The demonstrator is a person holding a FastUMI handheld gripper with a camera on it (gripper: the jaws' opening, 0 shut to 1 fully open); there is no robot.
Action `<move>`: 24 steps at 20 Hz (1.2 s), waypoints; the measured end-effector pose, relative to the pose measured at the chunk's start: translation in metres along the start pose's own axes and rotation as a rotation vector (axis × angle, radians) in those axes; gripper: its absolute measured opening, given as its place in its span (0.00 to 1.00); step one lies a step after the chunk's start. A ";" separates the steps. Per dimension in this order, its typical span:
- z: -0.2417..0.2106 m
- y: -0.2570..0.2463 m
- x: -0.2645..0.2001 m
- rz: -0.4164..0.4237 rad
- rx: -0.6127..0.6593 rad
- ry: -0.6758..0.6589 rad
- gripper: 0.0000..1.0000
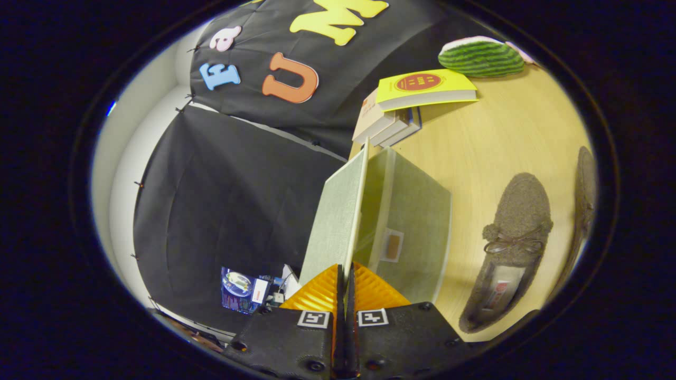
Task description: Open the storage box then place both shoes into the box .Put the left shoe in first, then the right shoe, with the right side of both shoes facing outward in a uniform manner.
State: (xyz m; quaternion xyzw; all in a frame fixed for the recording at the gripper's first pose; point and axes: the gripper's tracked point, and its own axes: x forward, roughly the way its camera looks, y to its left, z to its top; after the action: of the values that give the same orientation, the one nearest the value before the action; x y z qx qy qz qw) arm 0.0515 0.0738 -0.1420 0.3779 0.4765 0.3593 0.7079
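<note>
The hand-held gripper [344,274] is closed, both fingers pinching the edge of the storage box lid [338,216], which stands raised edge-on beside the pale green storage box [409,221] on the desk [501,137]. Beside the box lie two brown shoes [509,248], one [583,200] nearer the desk's edge. Beyond the box sits a stack of books [406,103] and a watermelon-patterned cushion [480,57].

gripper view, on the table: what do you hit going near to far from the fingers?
gripper shut on the lid → storage box → stack of books → watermelon-striped cushion, all on the table.
</note>
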 end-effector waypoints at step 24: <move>-0.011 0.218 0.144 -0.085 -0.360 -0.114 0.52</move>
State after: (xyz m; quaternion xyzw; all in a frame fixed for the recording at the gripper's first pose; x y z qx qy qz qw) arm 0.0499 0.3008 -0.0118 0.2442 0.3792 0.3866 0.8044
